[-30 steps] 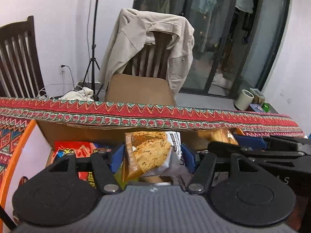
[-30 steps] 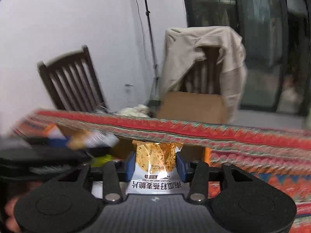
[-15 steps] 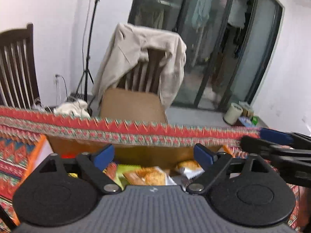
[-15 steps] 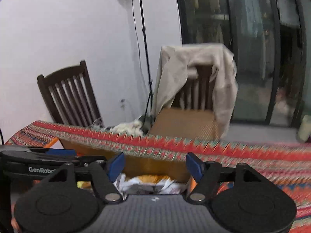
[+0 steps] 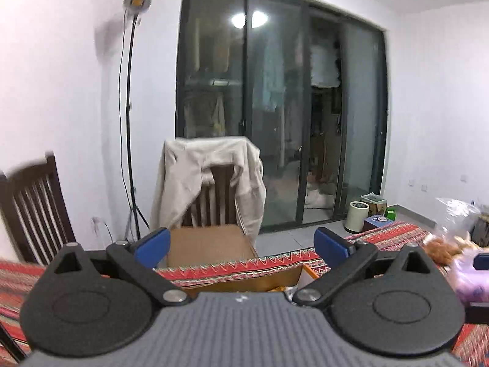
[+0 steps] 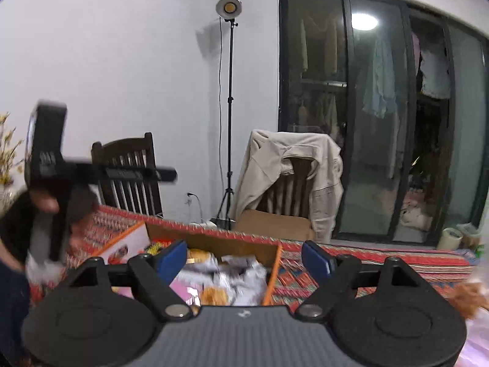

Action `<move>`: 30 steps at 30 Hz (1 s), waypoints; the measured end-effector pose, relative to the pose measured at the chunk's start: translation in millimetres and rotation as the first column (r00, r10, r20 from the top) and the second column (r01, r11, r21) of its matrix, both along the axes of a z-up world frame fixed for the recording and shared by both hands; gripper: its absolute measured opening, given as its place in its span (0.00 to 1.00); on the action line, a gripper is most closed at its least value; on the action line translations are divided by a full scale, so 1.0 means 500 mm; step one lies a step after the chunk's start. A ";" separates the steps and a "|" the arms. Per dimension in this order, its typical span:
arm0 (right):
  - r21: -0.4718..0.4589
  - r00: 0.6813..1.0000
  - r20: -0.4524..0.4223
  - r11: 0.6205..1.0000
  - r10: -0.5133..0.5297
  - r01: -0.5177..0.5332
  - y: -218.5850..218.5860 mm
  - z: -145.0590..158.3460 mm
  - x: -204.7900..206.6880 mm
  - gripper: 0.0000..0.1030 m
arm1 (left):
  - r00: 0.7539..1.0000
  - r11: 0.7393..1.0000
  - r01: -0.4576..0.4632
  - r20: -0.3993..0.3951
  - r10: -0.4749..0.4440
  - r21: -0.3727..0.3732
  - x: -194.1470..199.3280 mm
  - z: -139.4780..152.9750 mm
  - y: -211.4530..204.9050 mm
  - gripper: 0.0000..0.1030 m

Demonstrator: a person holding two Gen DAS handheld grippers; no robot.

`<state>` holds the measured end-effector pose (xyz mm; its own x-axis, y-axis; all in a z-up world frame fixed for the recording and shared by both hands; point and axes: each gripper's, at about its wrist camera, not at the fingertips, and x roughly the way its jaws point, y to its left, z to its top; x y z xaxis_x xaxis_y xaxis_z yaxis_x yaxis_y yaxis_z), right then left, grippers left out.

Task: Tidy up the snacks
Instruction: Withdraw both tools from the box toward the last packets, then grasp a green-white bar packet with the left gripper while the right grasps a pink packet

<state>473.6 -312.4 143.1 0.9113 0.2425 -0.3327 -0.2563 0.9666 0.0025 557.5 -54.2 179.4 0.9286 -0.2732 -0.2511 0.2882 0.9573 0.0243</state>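
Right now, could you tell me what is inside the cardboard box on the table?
The cardboard box holds a loose pile of snack packets, white, orange and pink. The right gripper's body covers the near part, so anything lower down is hidden.

White walls (image 6: pixel 122 61), dark glass sliding doors (image 5: pixel 275 107), lamp on stand (image 6: pixel 229 7), 2 wood chairs, beige jacket (image 5: pixel 211 177) over one.

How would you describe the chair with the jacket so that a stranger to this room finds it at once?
Start at the dark sliding glass door. In front of its left end, beyond the patterned tablecloth, stands a dark wooden chair. Unlike the bare slatted chair to its left, a beige jacket drapes its back.
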 end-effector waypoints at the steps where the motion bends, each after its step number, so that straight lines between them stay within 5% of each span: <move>1: 0.002 1.000 0.002 1.000 0.001 -0.001 -0.004 0.000 -0.028 0.83 | 1.000 1.000 0.007 0.021 -0.007 0.004 -0.048 0.010 0.015 1.00; 5: -0.010 1.000 0.013 1.000 0.025 -0.025 -0.006 -0.014 -0.142 0.87 | 1.000 0.999 -0.026 -0.005 0.026 0.021 -0.237 -0.003 0.080 1.00; 10: -0.060 0.997 -0.001 0.995 0.082 -0.082 0.021 -0.062 -0.266 0.91 | 0.989 0.990 -0.138 -0.055 0.139 0.019 -0.464 -0.091 0.166 1.00; 14: -0.116 0.994 -0.075 0.989 0.083 -0.092 0.055 -0.133 -0.338 0.91 | 0.942 0.961 -0.277 -0.202 0.270 -0.011 -0.585 -0.173 0.234 1.00; 17: -0.102 0.991 -0.119 0.992 0.055 -0.068 0.078 -0.184 -0.371 0.91 | 0.911 0.938 -0.347 -0.233 0.341 0.016 -0.649 -0.226 0.263 1.00; 22: -0.111 0.983 -0.183 0.993 0.017 -0.037 0.104 -0.249 -0.404 0.91 | 0.877 0.926 -0.374 -0.308 0.369 0.047 -0.675 -0.271 0.302 1.00; 30: -0.099 0.979 -0.203 0.995 0.001 -0.022 0.112 -0.287 -0.366 0.88 | 0.909 0.954 -0.283 -0.289 0.301 0.101 -0.570 -0.290 0.268 1.00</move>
<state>290.6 -256.2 -0.6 0.8198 0.2085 -0.5334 -0.2715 0.9615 -0.0415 272.3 79.7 34.6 0.8444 0.0211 -0.5353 -0.0019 0.9993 0.0365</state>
